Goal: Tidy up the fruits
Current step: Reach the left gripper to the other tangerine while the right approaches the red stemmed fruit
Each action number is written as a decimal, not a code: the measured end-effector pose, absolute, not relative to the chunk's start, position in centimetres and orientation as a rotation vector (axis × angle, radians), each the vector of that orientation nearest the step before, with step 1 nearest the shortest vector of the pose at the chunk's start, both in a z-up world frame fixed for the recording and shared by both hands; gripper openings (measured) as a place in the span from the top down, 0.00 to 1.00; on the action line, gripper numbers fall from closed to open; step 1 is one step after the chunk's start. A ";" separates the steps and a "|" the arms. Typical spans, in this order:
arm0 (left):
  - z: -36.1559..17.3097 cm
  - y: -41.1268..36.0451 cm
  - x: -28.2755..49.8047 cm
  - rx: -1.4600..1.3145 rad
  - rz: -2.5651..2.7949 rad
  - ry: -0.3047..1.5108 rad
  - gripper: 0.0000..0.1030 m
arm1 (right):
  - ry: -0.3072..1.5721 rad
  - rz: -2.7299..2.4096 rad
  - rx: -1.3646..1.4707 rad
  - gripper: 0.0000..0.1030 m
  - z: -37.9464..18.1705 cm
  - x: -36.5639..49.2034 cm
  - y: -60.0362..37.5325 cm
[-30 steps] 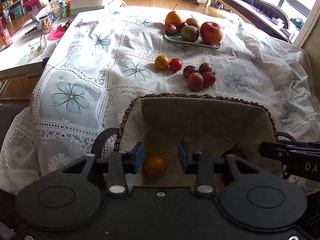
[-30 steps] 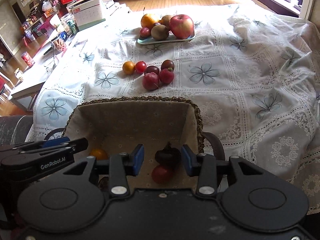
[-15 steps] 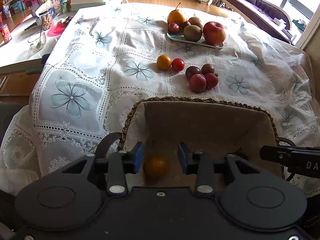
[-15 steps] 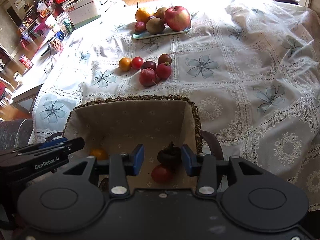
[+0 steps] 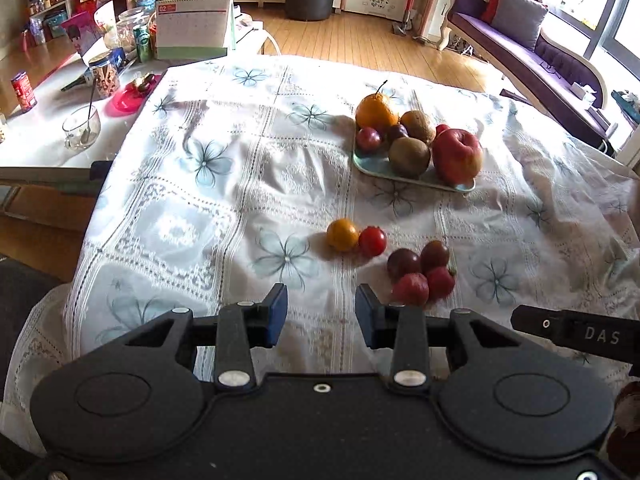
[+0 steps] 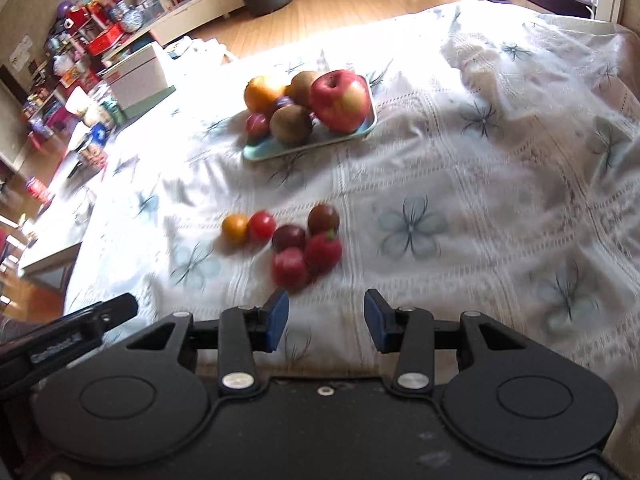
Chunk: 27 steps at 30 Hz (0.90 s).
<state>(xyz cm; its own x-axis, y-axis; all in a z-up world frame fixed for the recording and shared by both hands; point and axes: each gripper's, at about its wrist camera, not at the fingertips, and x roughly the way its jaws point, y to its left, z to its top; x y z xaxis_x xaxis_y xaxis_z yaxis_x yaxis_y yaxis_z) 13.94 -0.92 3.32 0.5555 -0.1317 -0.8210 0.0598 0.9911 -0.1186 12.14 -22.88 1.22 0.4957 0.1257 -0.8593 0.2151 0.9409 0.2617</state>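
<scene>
Several small fruits lie loose on the tablecloth: an orange one [image 5: 342, 234], a red tomato [image 5: 372, 241] and a cluster of dark and red ones [image 5: 420, 272]. The right wrist view shows the same cluster [image 6: 306, 242] and orange fruit [image 6: 235, 229]. Further back a pale tray [image 5: 460, 187] holds an apple [image 5: 457, 156], an orange, kiwis and plums. My left gripper [image 5: 321, 316] is open and empty, just short of the loose fruits. My right gripper [image 6: 326, 322] is open and empty too, near the cluster. The basket is out of view.
A floral lace tablecloth [image 5: 224, 200] covers the table. A side table on the left carries a glass cup [image 5: 82, 127], jars, a can and a calendar [image 5: 194, 26]. A sofa [image 5: 532, 48] stands at the back right. The right gripper's body [image 5: 580, 334] shows at the lower right.
Both grippers have lifted out of the basket and moved forward towards the loose fruits. The basket and the fruits in it have dropped out of view. Both stay open.
</scene>
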 end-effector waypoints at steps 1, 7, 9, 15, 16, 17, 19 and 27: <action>3.0 -1.2 14.9 -0.073 -0.112 0.976 0.55 | 1.059 -0.065 0.365 0.57 0.7 13.1 -23.1; 0.1 -3.0 20.0 -0.064 -0.139 1.028 0.55 | 1.095 -0.094 0.411 0.57 -1.9 17.6 -23.4; -1.1 -3.5 21.2 -0.066 -0.162 1.051 0.55 | 1.112 -0.105 0.409 0.57 -2.8 18.5 -23.3; -3.7 -4.3 23.9 -0.034 -0.130 1.066 0.55 | 1.180 -0.135 0.398 0.57 -5.5 20.2 -22.9; -4.1 -4.3 24.3 -0.032 -0.124 1.073 0.55 | 1.188 -0.140 0.389 0.57 -5.8 20.3 -22.8; -4.4 -4.3 24.7 -0.033 -0.107 1.083 0.55 | 1.194 -0.146 0.377 0.57 -6.0 20.5 -22.6; -5.0 -4.2 25.2 -0.046 -0.091 1.095 0.55 | 1.205 -0.153 0.364 0.57 -6.4 20.7 -22.5; -5.2 -4.1 25.2 -0.042 -0.108 1.027 0.55 | 1.194 -0.108 0.364 0.56 -7.6 21.2 -22.2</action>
<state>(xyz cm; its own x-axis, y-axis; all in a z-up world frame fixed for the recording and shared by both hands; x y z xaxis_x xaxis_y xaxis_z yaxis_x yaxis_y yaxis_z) 25.22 -4.06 -5.22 0.5129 -0.1095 -0.8514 0.0696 0.9939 -0.0859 21.22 -22.23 -7.61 0.3701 0.1087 -0.9226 0.2720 0.9369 0.2195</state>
